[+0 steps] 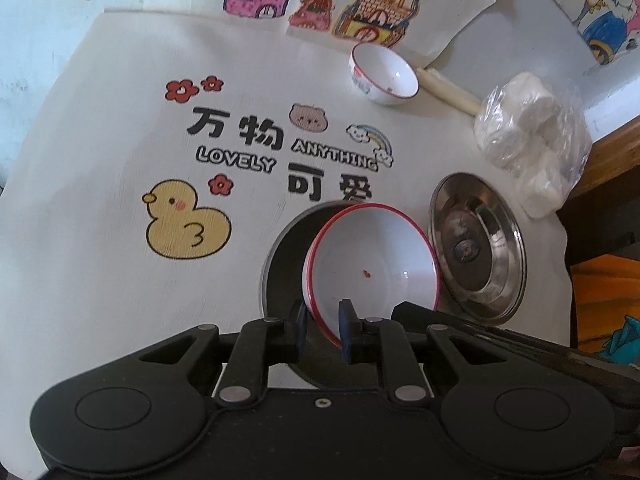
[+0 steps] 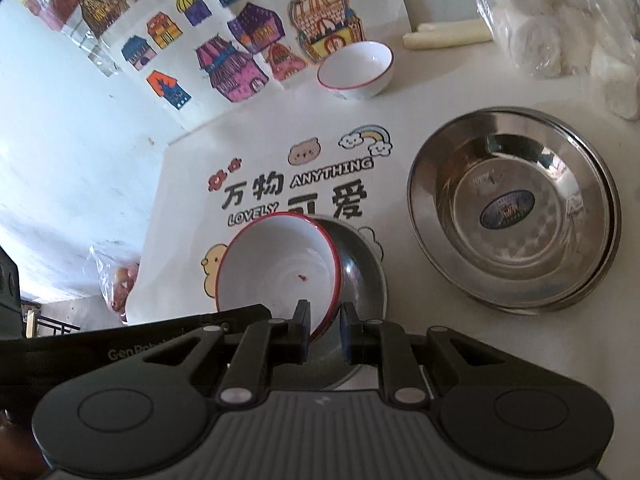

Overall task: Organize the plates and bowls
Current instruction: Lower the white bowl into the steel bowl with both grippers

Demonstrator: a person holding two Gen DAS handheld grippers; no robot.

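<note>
Two grippers meet on one red-rimmed white bowl (image 1: 370, 256), which is tilted and propped inside a steel plate (image 1: 282, 256) on the printed cloth (image 1: 100, 208). Taking that bowl as the landmark: the left gripper (image 1: 325, 330) has its near rim between its blue pads (image 1: 345, 330), with one pad inside the bowl and one outside, and appears to pinch it; its jaws are nearly closed. The right gripper (image 2: 325, 330) is at the bowl's near-right edge, jaws almost fully closed, and seems to clamp the steel plate's rim (image 2: 360, 264) just beside the bowl's lip (image 2: 280, 268), though I cannot tell exactly which edge its pads hold. The bowl leans up and away from both claws, its open face turned toward them, so the grip points are at its low near edge and its bulk lies ahead. A stack of steel plates (image 2: 516, 208) sits to the bowl's right, near but apart, clearly closer to the right hand. A small white bowl (image 2: 356, 68) stands well beyond the landmark bowl, by the coloured house drawings (image 2: 240, 52). My judgement is that the next move turns on separating bowl from plate: the plate goes right to the stack, the bowl forward toward its smaller mate. The risk is the tilted bowl slipping from the thin rim pinch.
</note>
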